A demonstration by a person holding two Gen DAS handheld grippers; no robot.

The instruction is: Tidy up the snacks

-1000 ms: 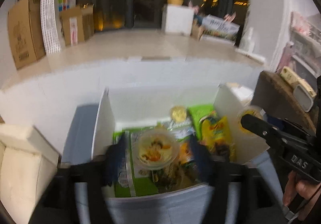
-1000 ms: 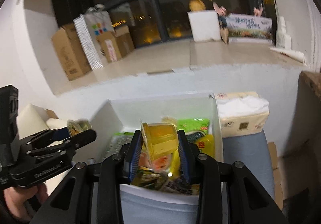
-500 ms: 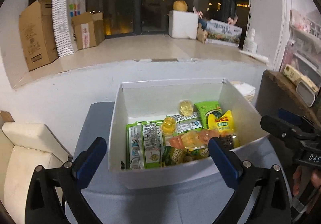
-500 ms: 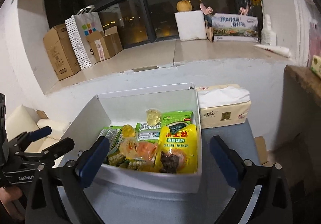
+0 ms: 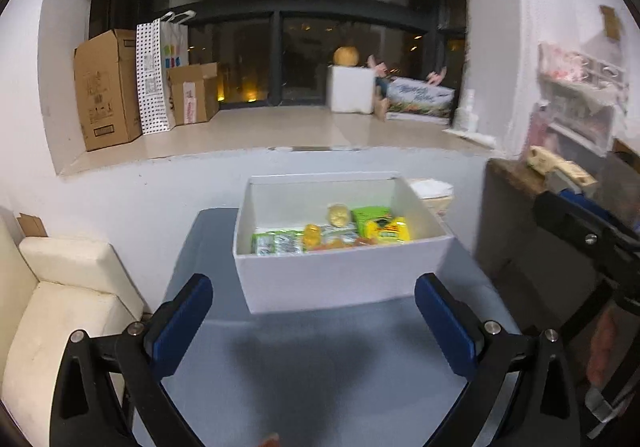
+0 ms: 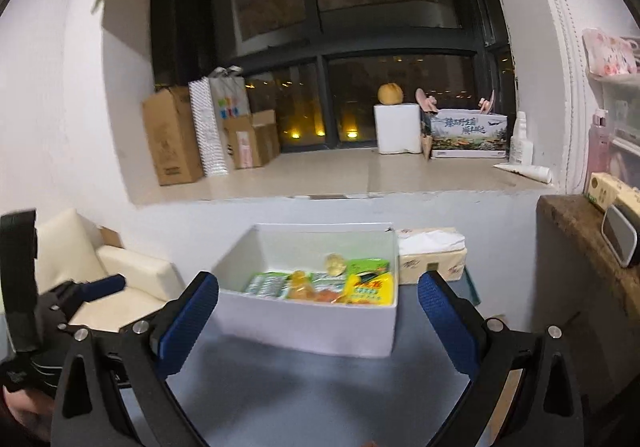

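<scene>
A white open box (image 5: 340, 279) (image 6: 308, 321) stands on a grey-blue table (image 5: 320, 375) (image 6: 320, 399). Inside lie several snacks: green packets (image 5: 276, 243) (image 6: 264, 283), a yellow bag (image 5: 390, 234) (image 6: 370, 289), orange jelly cups (image 5: 312, 234) (image 6: 300, 281) and a pale cup (image 5: 337, 214) (image 6: 334, 263). My left gripper (image 5: 314, 321) is open and empty, held back from the box's near wall. My right gripper (image 6: 318, 321) is open and empty, also in front of the box. Each gripper shows at the edge of the other's view.
A tissue box (image 6: 434, 261) sits right of the white box. A cream chair (image 5: 60, 303) is at the left. A wooden ledge (image 6: 588, 247) with small items is at the right. Cardboard boxes (image 5: 108, 87) and a white box (image 6: 398, 129) stand on the window sill behind.
Both grippers were shut on jelly cups over the box a second ago; they opened, the cups dropped into the box, and both grippers have pulled back and up.
</scene>
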